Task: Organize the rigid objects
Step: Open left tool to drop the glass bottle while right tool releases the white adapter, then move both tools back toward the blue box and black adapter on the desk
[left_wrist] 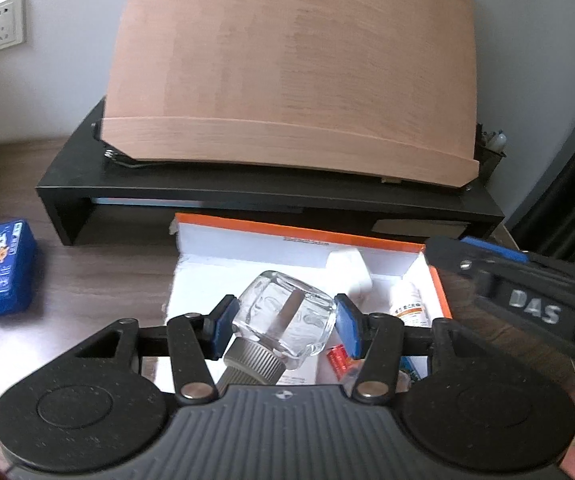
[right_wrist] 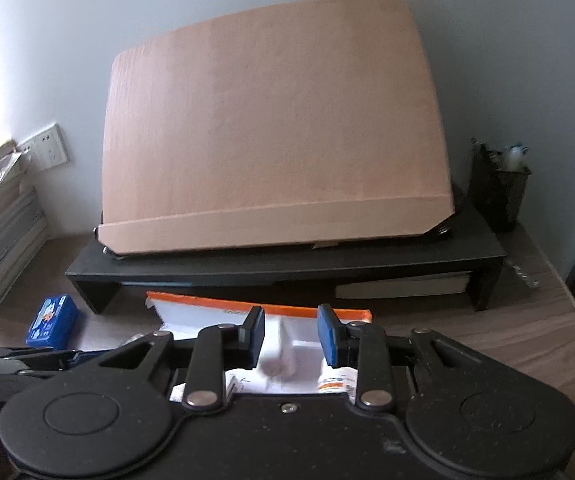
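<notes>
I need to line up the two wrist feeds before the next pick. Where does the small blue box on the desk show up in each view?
Left wrist: the blue box lies at the far left edge, on the desk, left of the orange-rimmed box.
Right wrist: the blue box sits lower left, just above the left claw's dark body.
Shared landmark: the black riser carrying the tilted wooden board; in both views the box lies near its left leg.

Left claw (left_wrist: 283, 326) hides the box (left_wrist: 247, 256) floor.

Soft daylight from the left, dim on the right; fisheye bends the edges, everything slightly blurred.
</notes>
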Motion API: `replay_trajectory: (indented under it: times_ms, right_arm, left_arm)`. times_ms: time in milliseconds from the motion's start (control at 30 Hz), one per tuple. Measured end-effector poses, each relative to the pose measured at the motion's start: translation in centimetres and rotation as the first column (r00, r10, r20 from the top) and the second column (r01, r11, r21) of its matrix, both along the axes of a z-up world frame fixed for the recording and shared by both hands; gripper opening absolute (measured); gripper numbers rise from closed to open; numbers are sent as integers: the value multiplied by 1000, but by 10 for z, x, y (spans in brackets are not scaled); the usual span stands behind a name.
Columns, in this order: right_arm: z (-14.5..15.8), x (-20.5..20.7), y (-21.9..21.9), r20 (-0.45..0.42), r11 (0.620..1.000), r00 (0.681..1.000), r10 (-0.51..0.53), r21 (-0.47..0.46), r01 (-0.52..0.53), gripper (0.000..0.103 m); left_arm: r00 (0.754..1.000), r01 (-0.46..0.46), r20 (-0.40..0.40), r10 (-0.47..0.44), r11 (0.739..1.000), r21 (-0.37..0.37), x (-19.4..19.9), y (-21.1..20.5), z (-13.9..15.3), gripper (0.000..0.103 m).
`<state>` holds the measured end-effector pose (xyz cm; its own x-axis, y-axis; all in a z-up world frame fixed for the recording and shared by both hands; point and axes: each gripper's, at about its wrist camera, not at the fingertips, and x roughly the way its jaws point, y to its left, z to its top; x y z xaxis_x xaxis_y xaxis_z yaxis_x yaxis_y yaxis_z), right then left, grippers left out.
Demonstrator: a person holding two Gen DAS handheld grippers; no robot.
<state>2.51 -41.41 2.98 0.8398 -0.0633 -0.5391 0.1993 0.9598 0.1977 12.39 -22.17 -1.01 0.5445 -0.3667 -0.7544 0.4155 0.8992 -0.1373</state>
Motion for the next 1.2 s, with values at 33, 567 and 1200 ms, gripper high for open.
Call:
replay_trajectory:
  times_ms: [33,567,1200]
  right_arm:
    - [2,-4,-2,5,1000,1000,-9,-1,9,40]
    - [26,-72,17,69,991,991,-119,-54,123,81]
    - [25,-83,156,30,998,999,-35,-52,37,88]
  left_arm:
    - [1000,7,2,-7,1000,1,0,-2,0,53]
    - [996,75,41,-75,997,-3,-26,-3,26,69]
    - [998,-54,46,54,998,8,-45,149,49,84]
